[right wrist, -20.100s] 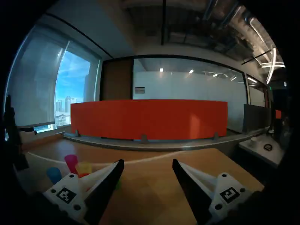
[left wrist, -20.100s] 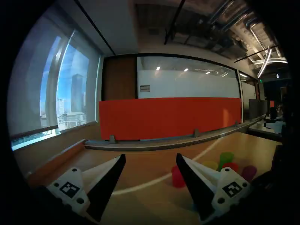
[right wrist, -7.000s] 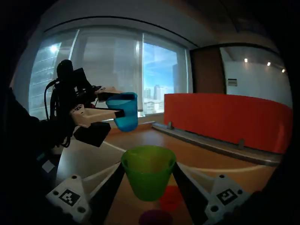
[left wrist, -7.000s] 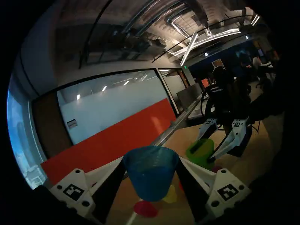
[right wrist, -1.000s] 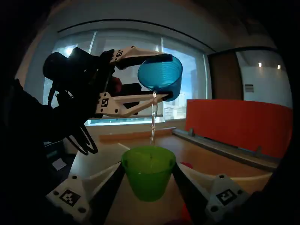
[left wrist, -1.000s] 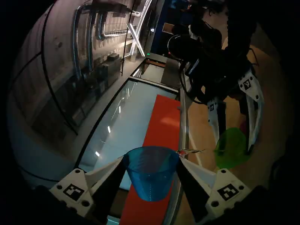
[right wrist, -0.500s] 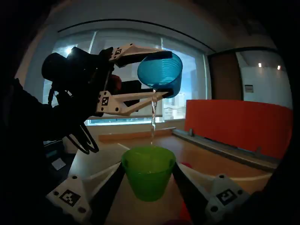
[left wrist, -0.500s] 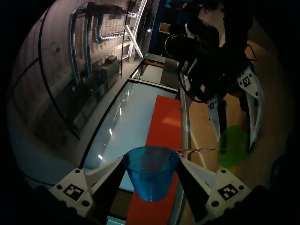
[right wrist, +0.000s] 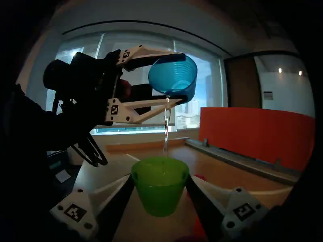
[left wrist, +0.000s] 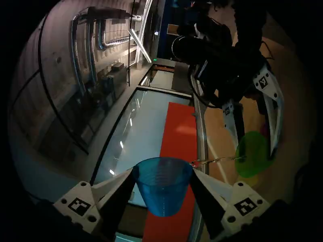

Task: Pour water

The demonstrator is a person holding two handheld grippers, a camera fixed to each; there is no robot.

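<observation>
Left hand-held gripper (left wrist: 161, 172) is clamped on the blue cup (left wrist: 162, 195), tipped over up high. A thin water stream (right wrist: 165, 129) falls into the green cup (right wrist: 160, 195), clamped in the right hand-held gripper (right wrist: 159, 178) above the desk (right wrist: 228, 171).

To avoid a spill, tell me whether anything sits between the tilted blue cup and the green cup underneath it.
Nothing visible does. In the right gripper view the blue cup hangs tilted above the green cup, and the water stream drops through open air straight into the green cup's open mouth.
</observation>
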